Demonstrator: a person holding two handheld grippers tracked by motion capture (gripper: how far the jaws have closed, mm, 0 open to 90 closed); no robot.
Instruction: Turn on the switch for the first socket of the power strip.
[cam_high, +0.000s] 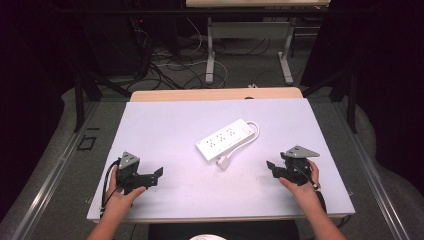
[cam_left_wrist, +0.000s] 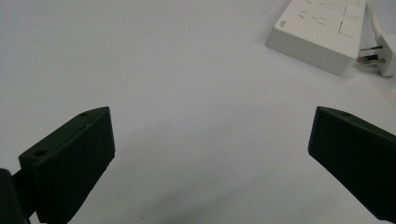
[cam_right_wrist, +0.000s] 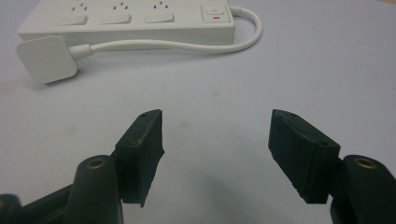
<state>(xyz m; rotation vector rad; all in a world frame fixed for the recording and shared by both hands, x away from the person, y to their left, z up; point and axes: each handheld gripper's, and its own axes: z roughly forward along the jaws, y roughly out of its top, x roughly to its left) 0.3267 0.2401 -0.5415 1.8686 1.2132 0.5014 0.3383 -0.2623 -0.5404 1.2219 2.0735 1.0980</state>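
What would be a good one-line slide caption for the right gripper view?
Open black jaws of the right gripper face a white power strip whose plug lies on the pale table.

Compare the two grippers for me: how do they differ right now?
The left gripper has its jaws spread wider than the right gripper. From above, the left points right toward the power strip, the right points left toward it. The right gripper view looks at the plug and cord side; the left sees the strip's end. Both are open, hold nothing, and sit low over the table.

The left gripper view's edge crops the power strip (cam_left_wrist: 322, 35).
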